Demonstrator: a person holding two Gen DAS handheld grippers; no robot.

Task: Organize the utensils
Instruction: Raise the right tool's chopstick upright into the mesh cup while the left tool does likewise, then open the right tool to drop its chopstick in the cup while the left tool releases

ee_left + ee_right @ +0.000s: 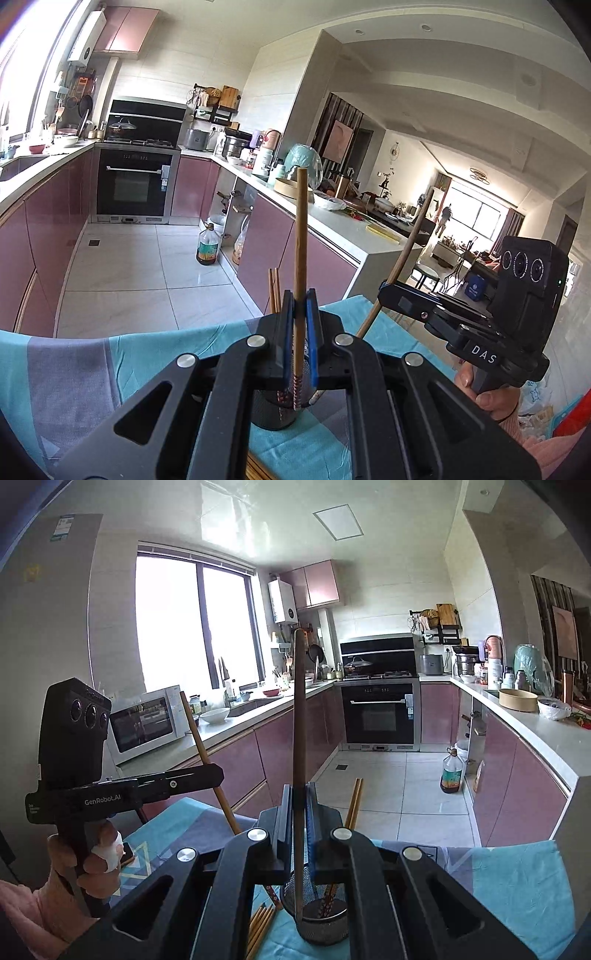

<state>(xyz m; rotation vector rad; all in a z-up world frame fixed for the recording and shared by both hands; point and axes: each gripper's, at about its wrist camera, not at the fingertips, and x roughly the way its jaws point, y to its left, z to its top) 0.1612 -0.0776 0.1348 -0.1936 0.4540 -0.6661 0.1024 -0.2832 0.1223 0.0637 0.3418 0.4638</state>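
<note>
My left gripper (300, 300) is shut on a light brown chopstick (301, 236) held upright. The chopstick's red-patterned lower end hangs over the black mesh holder (273, 411). Two chopsticks (274, 291) stand in that holder. In the right wrist view my right gripper (299, 793) is shut on a darker brown chopstick (299, 720), also upright, with its lower end down at the mesh holder (323, 926). Each gripper shows in the other's view: the right gripper (382, 290) with its chopstick (402, 258), the left gripper (218, 775) with its chopstick (199, 742).
A teal and grey cloth (517, 878) covers the table. Several loose chopsticks (262, 925) lie on it left of the holder. Beyond the table edge are a tiled floor, an oil bottle (451, 771), pink cabinets, an oven (380, 712) and a microwave (147, 720).
</note>
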